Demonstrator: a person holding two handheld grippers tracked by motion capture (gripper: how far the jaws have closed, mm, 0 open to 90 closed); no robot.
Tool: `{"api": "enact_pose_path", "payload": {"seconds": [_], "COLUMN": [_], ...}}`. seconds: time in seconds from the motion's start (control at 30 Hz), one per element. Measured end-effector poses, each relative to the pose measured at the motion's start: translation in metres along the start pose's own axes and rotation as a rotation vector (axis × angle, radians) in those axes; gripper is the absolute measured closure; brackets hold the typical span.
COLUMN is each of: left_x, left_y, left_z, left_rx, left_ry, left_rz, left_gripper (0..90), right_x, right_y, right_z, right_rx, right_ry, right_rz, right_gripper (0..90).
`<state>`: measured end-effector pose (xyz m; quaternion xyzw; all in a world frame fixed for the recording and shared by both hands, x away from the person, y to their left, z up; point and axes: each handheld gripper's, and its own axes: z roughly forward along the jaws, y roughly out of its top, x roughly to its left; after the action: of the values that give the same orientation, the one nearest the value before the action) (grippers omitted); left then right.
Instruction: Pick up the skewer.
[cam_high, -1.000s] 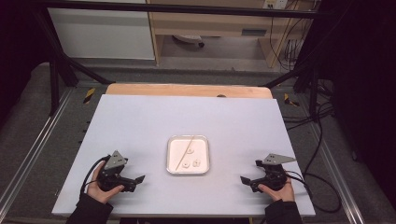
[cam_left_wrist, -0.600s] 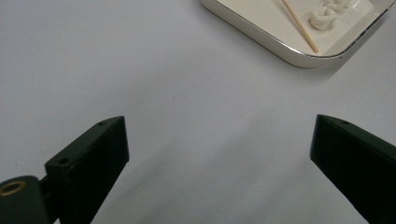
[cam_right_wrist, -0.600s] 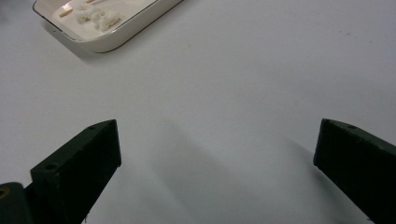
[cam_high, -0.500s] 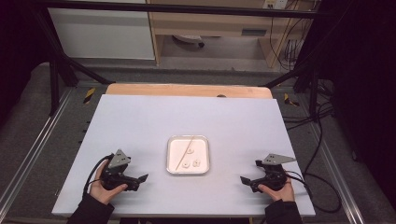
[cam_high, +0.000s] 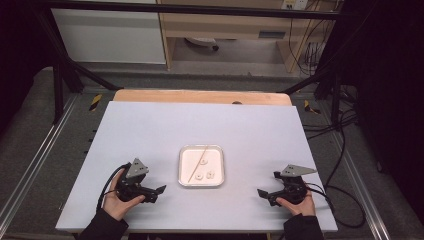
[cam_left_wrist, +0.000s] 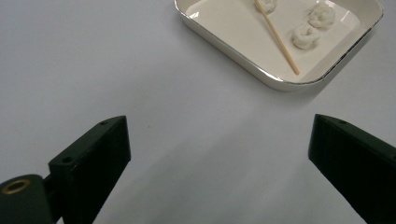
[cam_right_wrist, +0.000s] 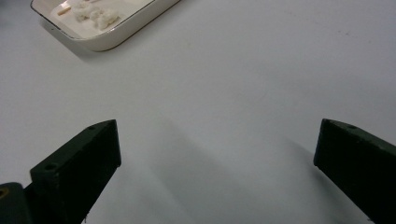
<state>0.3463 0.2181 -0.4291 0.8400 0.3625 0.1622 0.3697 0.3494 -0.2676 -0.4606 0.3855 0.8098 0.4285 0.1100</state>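
A white square tray (cam_high: 182, 175) sits near the middle front of the table. In it lie a thin wooden stick (cam_high: 199, 162) and small white ring-shaped pieces (cam_high: 210, 175). The left gripper view has the tray (cam_left_wrist: 243, 60), the stick (cam_left_wrist: 280, 42) and the white pieces (cam_left_wrist: 304, 35) at its upper right. My left gripper (cam_high: 156, 192) rests on the table left of the tray, open and holding nothing. My right gripper (cam_high: 263, 194) rests at the table's front right, open too, jaws pointing towards the tray (cam_right_wrist: 116, 32).
The white table top (cam_high: 200, 125) has bare room all around the tray. A wooden strip (cam_high: 200, 96) runs along its far edge. Black frame bars and cables (cam_high: 340, 145) stand beyond the table's right side.
My left gripper has shifted slightly to the right, towards the tray. The right gripper and the tray have stayed put.
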Motion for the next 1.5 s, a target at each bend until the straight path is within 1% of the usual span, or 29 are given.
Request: {"api": "enact_pose_path", "payload": {"seconds": [0.13, 0.27, 0.3, 0.4, 0.43, 0.5, 0.53, 0.6, 0.77, 0.87, 1.07, 1.2, 1.33, 1.4, 1.5], "left_x": [-0.003, -0.008, -0.008, -0.014, -0.014, -0.018, -0.018, -0.022, -0.025, -0.029, -0.034, -0.039, -0.041, -0.042, -0.044], "left_y": [0.006, 0.018, 0.018, 0.028, 0.028, 0.034, 0.034, 0.04, 0.045, 0.051, 0.059, 0.065, 0.068, 0.07, 0.071], "left_z": [0.002, 0.006, 0.006, 0.011, 0.011, 0.015, 0.015, 0.02, 0.027, 0.034, 0.043, 0.052, 0.056, 0.061, 0.066], "left_rx": [0.0, 0.002, 0.002, 0.001, 0.001, 0.004, 0.004, 0.011, 0.019, 0.033, 0.042, 0.055, 0.058, 0.061, 0.07], "left_ry": [0.001, -0.001, -0.001, 0.001, 0.001, 0.003, 0.003, 0.006, 0.01, 0.024, 0.026, 0.036, 0.033, 0.034, 0.034], "left_rz": [-0.005, -0.003, -0.003, 0.006, 0.006, 0.011, 0.011, 0.012, 0.014, 0.014, 0.01, 0.016, 0.01, 0.0, -0.001], "left_gripper": [5.8, 6.2, 6.3, 6.7, 6.7, 6.9, 7.2, 7.4, 9.1, 10.7, 15.9, 20.4, 27.4, 31.6, 37.0], "right_x": [0.001, 0.001, 0.001, 0.001, 0.001, 0.001, 0.001, 0.001, 0.001, 0.001, 0.001, 0.001, 0.001, 0.001, 0.001], "right_y": [0.0, 0.0, 0.0, 0.0, 0.0, 0.0, 0.0, 0.0, 0.0, 0.0, 0.0, 0.0, 0.0, 0.0, 0.0], "right_z": [0.001, 0.0, 0.0, 0.001, 0.001, 0.001, 0.001, 0.001, 0.001, 0.001, 0.001, 0.001, 0.001, 0.001, 0.001], "right_rx": [0.006, 0.003, 0.003, 0.007, 0.007, 0.006, 0.006, 0.005, 0.006, 0.006, 0.005, 0.005, 0.006, 0.005, 0.006], "right_ry": [0.0, -0.004, -0.003, -0.002, -0.002, -0.001, -0.001, -0.003, -0.002, -0.002, 0.0, 0.0, 0.0, 0.0, 0.0], "right_rz": [-0.002, -0.005, -0.005, -0.004, -0.004, -0.005, -0.005, -0.008, -0.004, -0.006, -0.004, -0.004, -0.004, -0.005, -0.006], "right_gripper": [1.2, 1.2, 1.2, 1.2, 1.2, 1.2, 1.2, 1.2, 1.2, 1.2, 1.2, 1.2, 1.2, 1.2, 1.2]}}
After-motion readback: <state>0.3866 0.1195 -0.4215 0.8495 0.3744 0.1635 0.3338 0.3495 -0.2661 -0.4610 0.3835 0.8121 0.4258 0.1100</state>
